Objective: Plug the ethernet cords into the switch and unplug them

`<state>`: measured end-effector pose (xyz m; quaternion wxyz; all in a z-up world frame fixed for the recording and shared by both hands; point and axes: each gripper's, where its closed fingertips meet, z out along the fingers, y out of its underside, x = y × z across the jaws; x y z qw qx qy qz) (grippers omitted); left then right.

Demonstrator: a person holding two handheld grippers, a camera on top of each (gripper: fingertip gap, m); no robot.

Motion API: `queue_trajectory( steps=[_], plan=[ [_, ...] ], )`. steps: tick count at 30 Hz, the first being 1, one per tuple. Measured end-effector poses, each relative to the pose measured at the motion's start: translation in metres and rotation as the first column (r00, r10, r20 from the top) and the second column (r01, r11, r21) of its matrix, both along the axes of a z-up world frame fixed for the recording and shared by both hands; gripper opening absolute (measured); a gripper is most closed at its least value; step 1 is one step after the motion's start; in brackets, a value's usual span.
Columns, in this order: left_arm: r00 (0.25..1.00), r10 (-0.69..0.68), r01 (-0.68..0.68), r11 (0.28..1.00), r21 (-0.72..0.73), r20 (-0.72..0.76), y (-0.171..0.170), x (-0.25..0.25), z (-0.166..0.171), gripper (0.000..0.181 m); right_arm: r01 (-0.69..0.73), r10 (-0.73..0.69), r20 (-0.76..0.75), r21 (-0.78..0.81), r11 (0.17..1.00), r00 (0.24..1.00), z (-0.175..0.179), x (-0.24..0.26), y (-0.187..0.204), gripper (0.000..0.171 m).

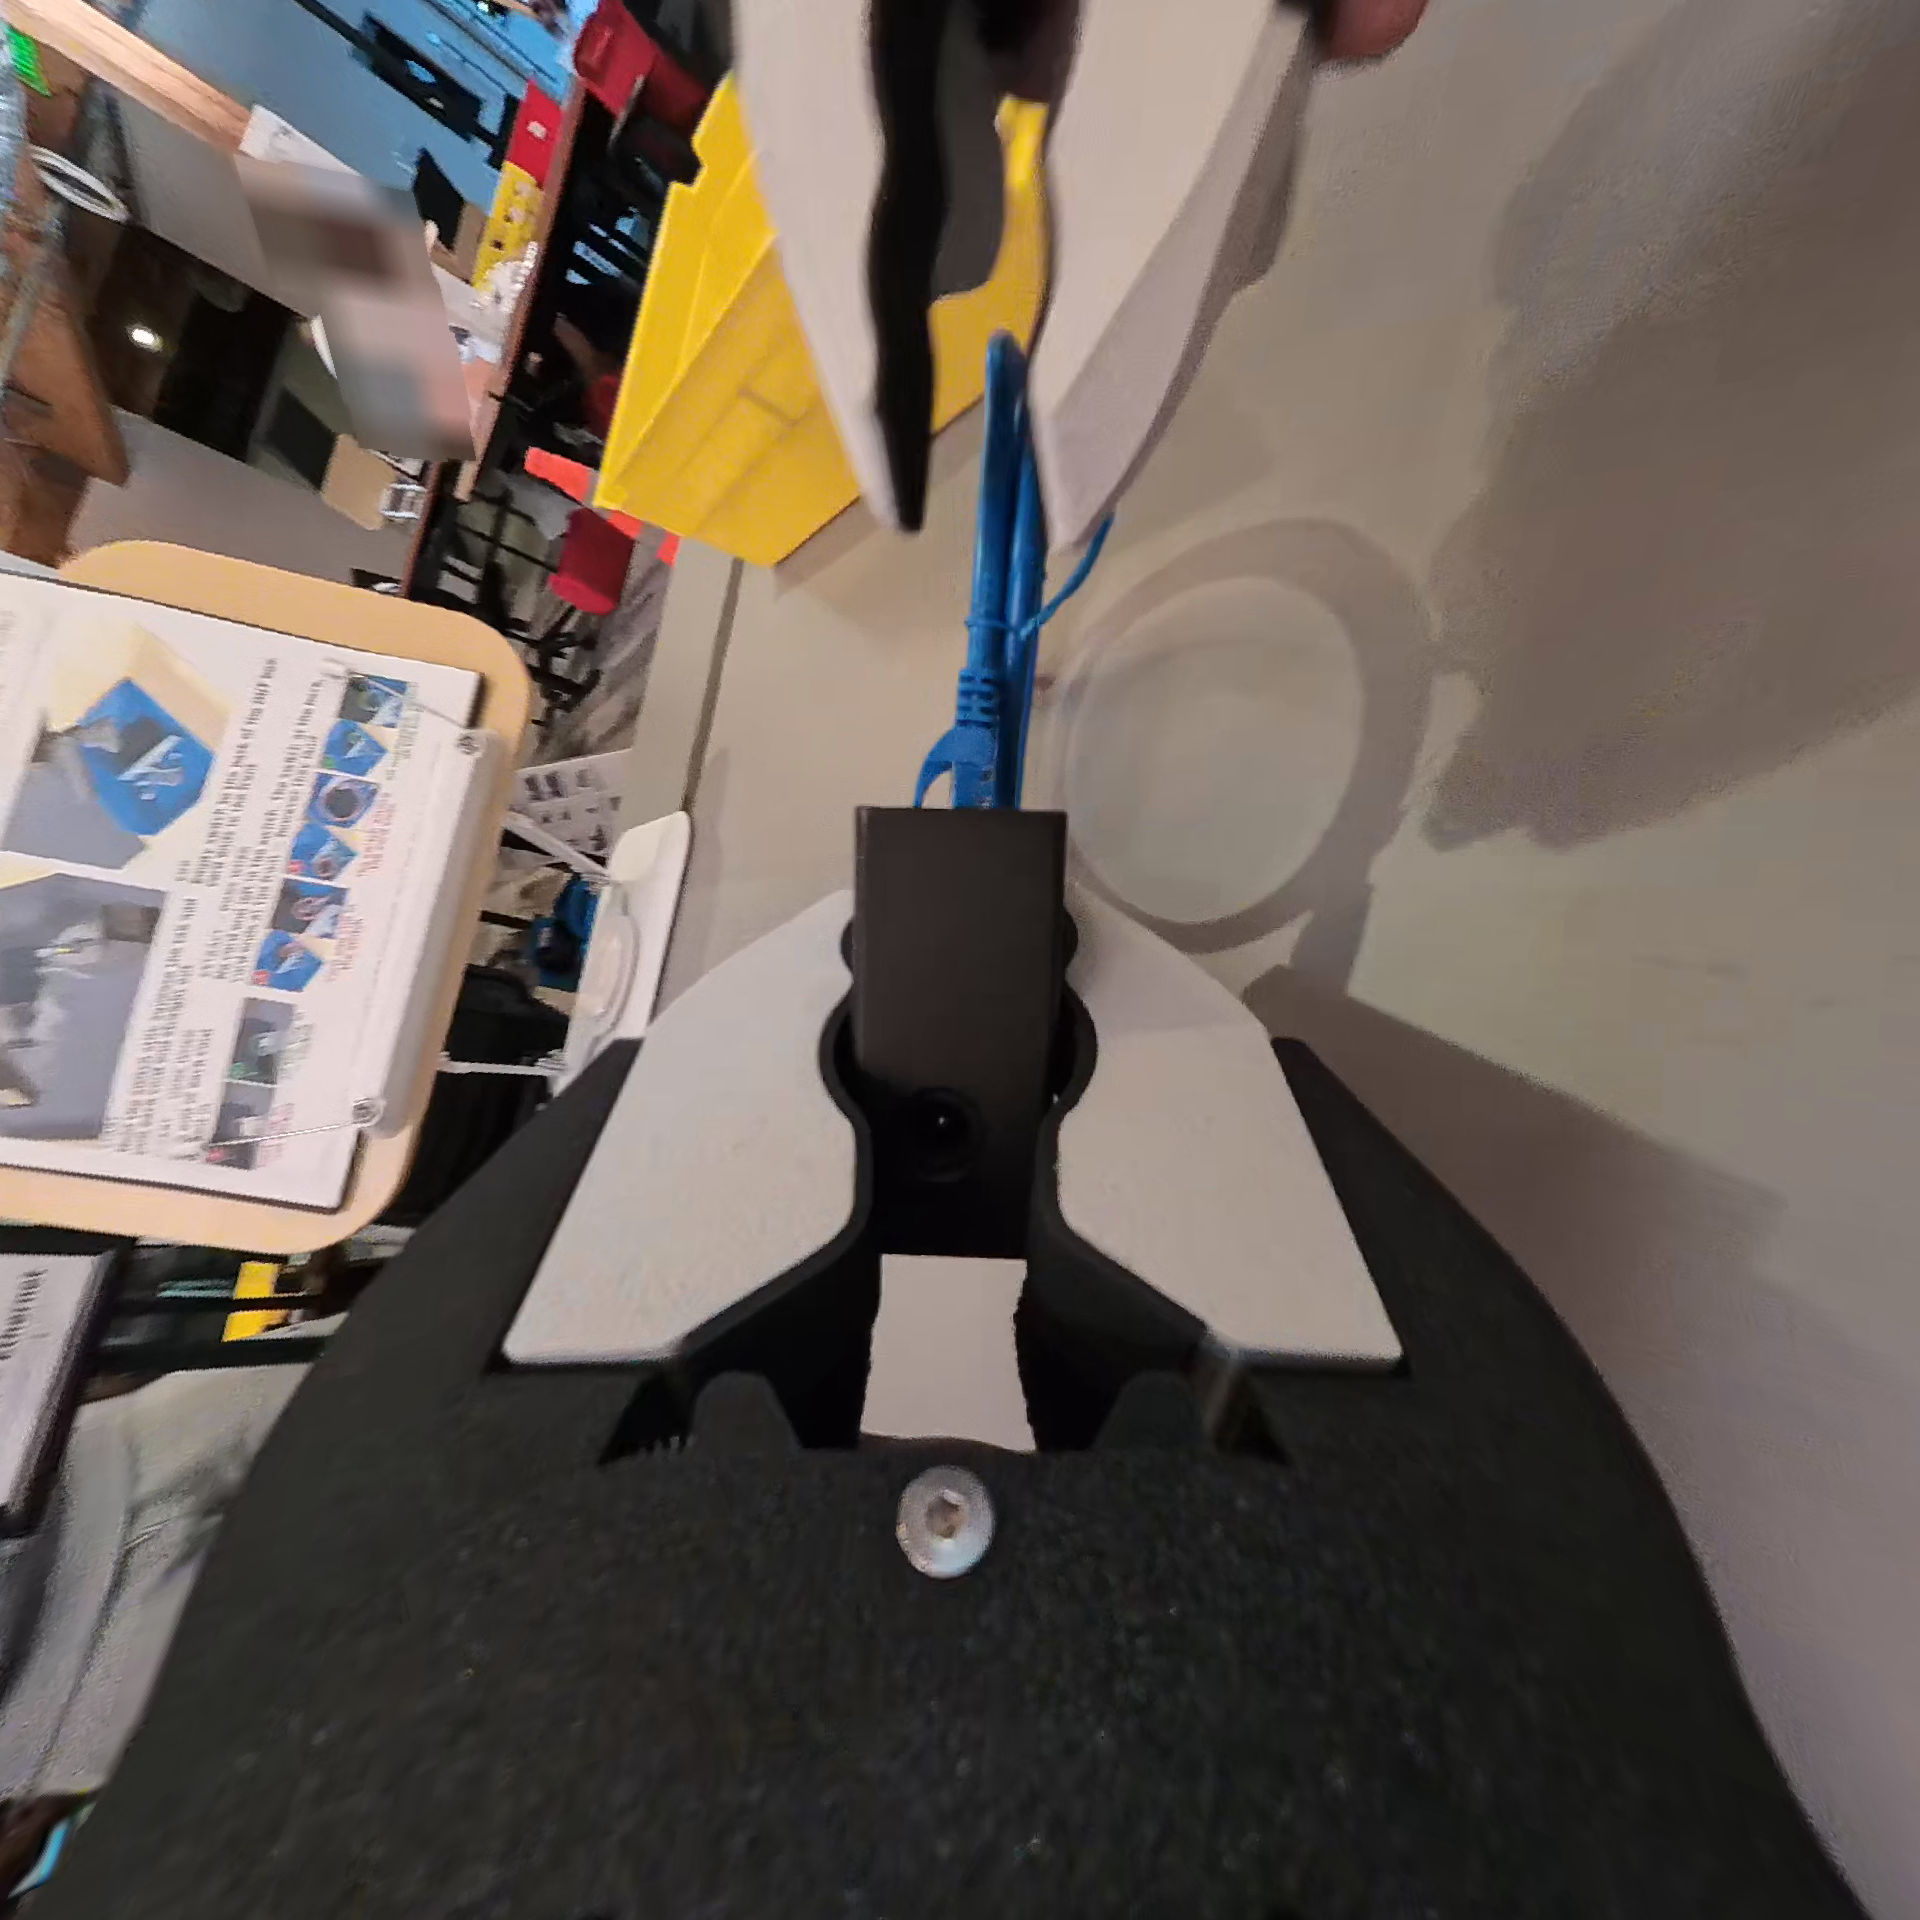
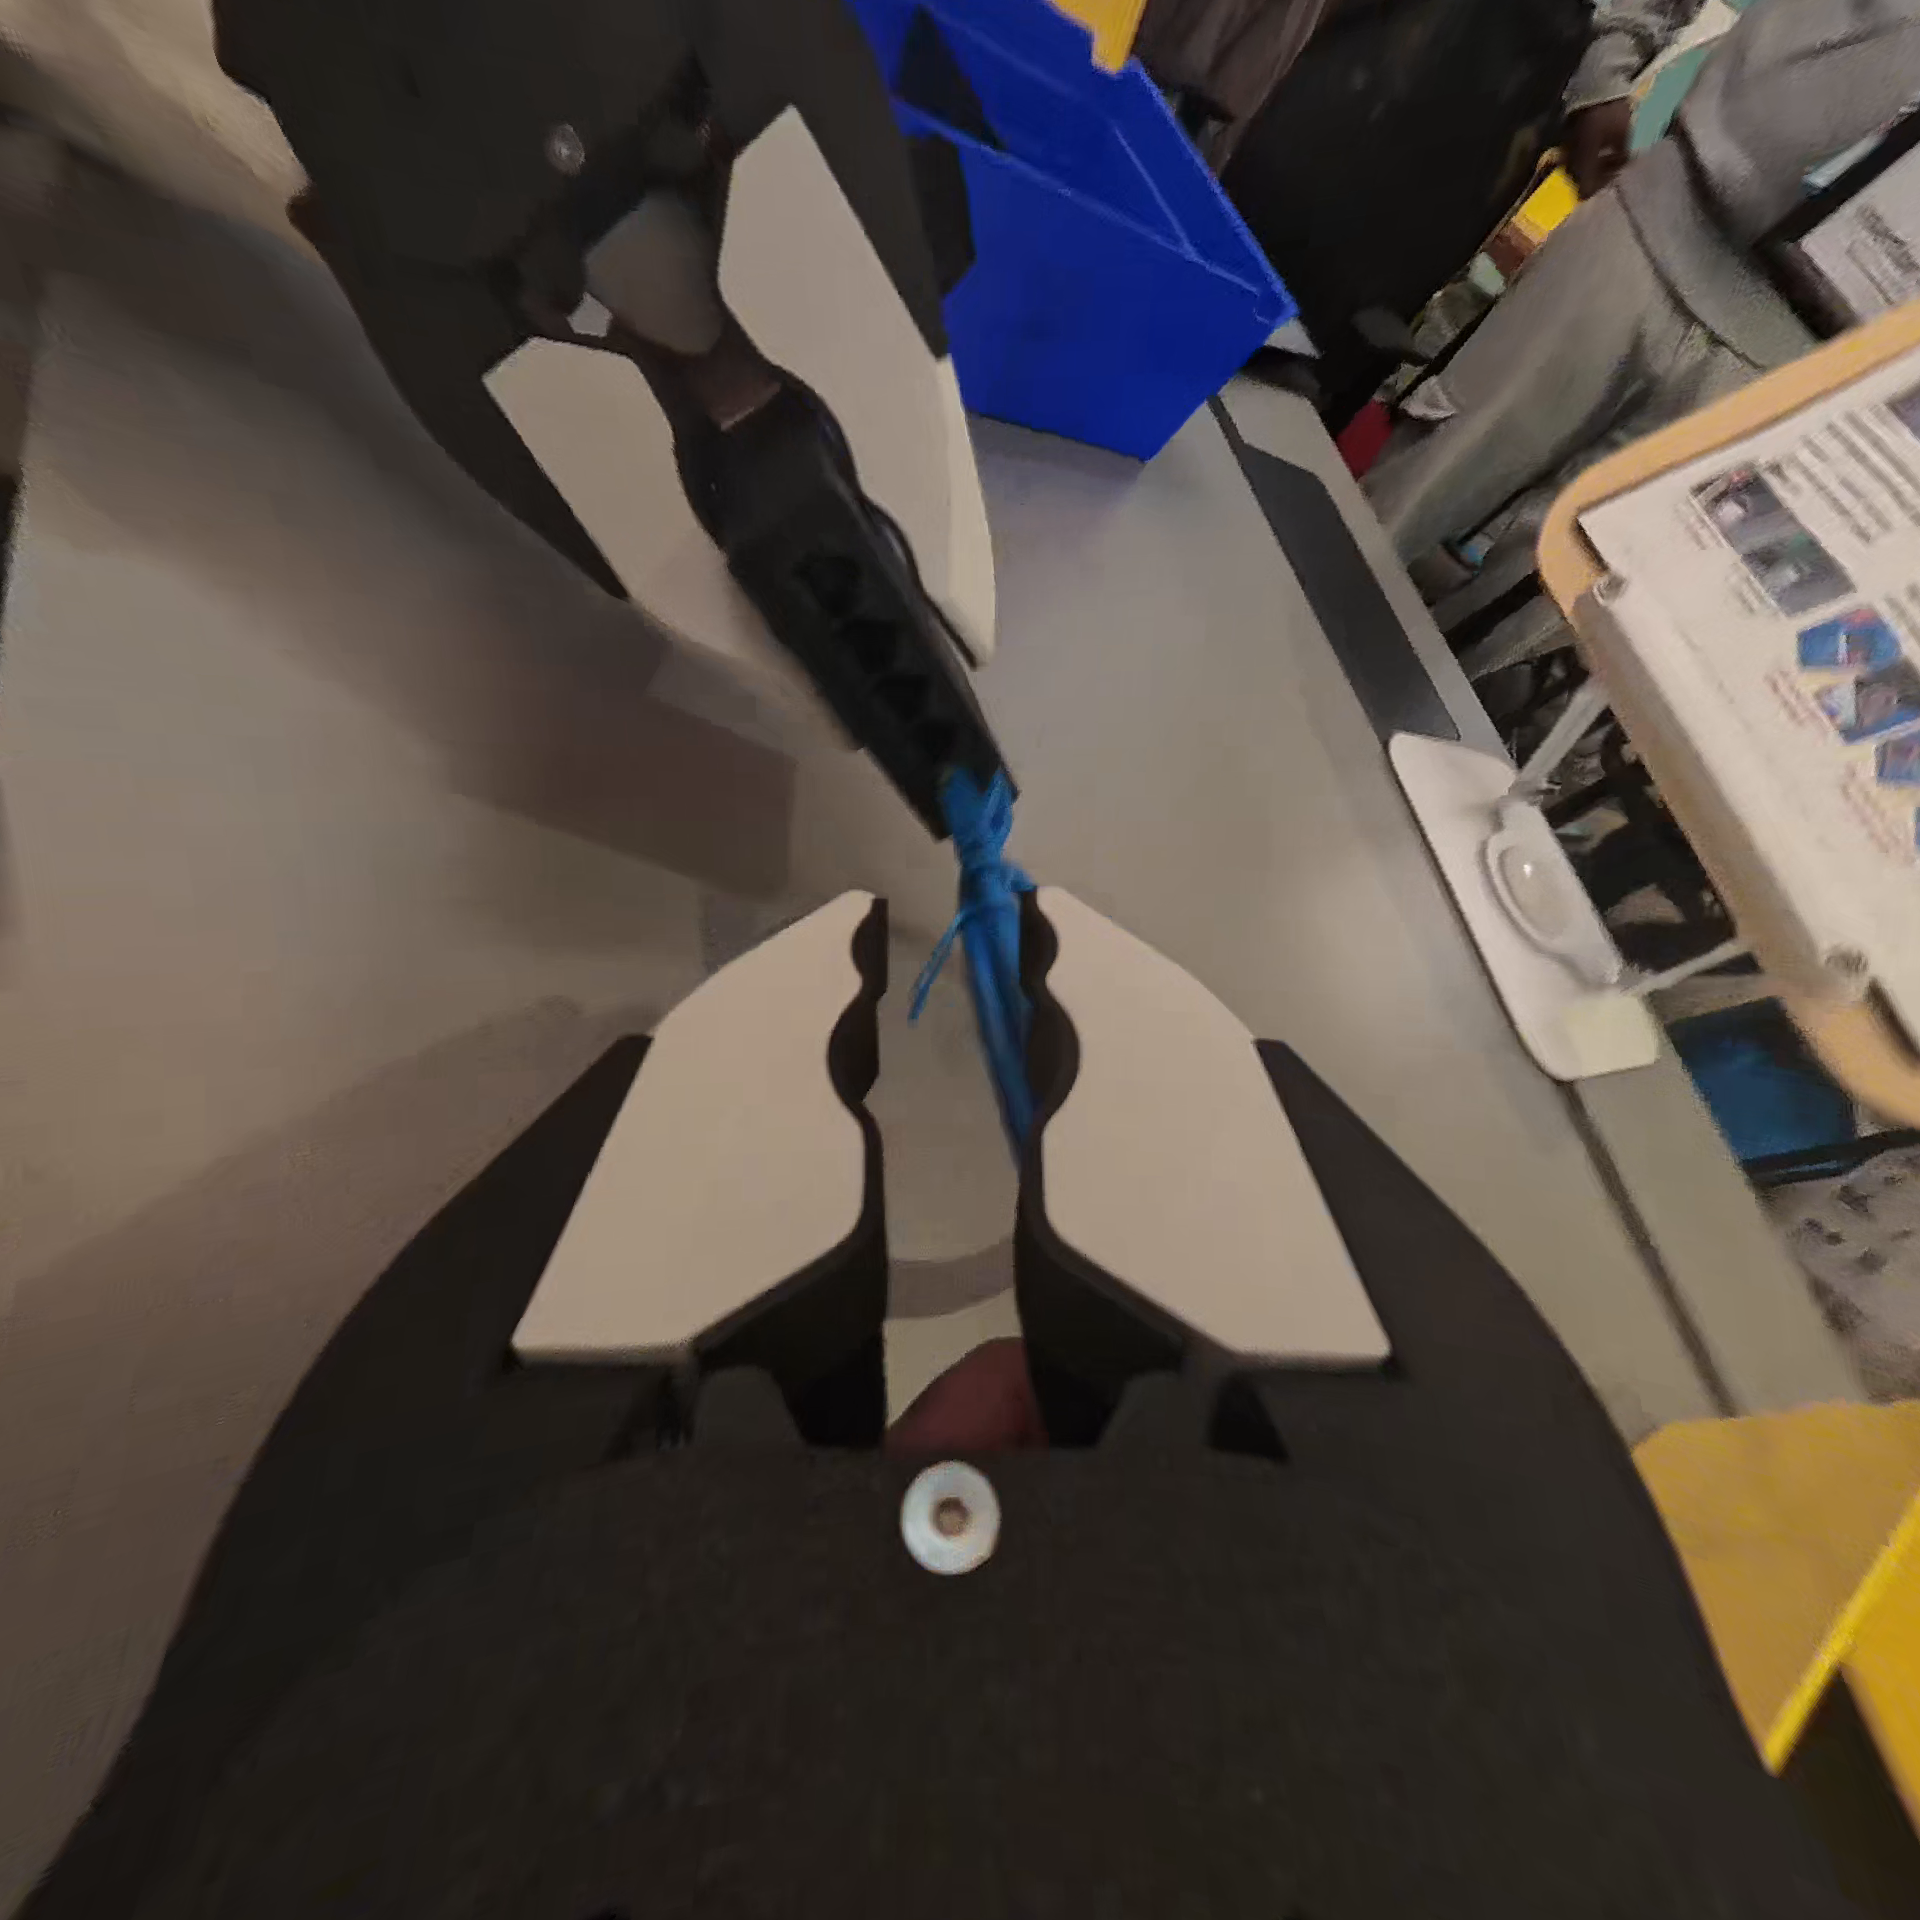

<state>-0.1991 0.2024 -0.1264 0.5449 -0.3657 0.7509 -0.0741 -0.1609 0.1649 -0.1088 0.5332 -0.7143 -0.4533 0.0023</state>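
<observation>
1. While the left gripper (image 1: 956, 997) clamps the black switch (image 1: 958, 997) between its fingers, we see the switch held clear above the desk (image 1: 1558, 727), its port face turned toward the opposite tool.
2. At the switch's far end, the blue ethernet cords (image 1: 992, 665) sit with one plug seated in an end port; in the right wrist view the remaining ports look empty, though blur limits certainty.
3. Further right, the right gripper (image 2: 956, 997) has its fingers parted, and the bundled cords (image 2: 997, 977) run through the gap against the right-hand finger without being pinched.
4. We judge the step in hand to be the unplugging of a seated cord, or a re-grasp before it; which of the two cannot be told.
5. We judge that the next move calls for closing the right fingers near the plug boot, depressing the latch tab, and pulling straight along the port axis while the left grip holds firm.
6. Below both tools lies the pale grey desk, with soft shadows across it.
7. Beyond the desk's edges we note a yellow bin (image 1: 727, 395), a blue bin (image 2: 1081, 270), a clipboard with printed sheets (image 2: 1766, 665), and shelving behind.
</observation>
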Motion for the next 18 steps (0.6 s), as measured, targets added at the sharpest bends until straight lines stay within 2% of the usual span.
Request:
queue_trajectory(
  steps=[4,6,14,18],
  plan=[
    [1.0,-0.011,0.01,0.999,-0.032,-0.025,-0.007,0.001,0.0,0.031,-0.079,0.111,0.226,-0.15,0.986,0.968,-0.017,-0.015,0.013,0.023],
    [0.999,-0.01,0.009,1.0,-0.016,-0.031,-0.009,0.001,0.002,0.031,-0.062,0.113,0.325,-0.163,0.985,0.939,-0.023,-0.013,0.024,0.023],
    [0.999,-0.007,0.006,1.0,-0.018,-0.037,-0.009,-0.001,0.002,0.031,-0.107,0.144,0.334,-0.128,0.986,0.931,-0.021,-0.021,0.031,0.016],
    [0.997,-0.011,0.013,0.999,0.03,-0.073,-0.011,0.0,-0.003,0.029,-0.128,0.162,0.416,-0.108,0.986,0.895,-0.028,-0.021,0.03,0.014]
  ],
)
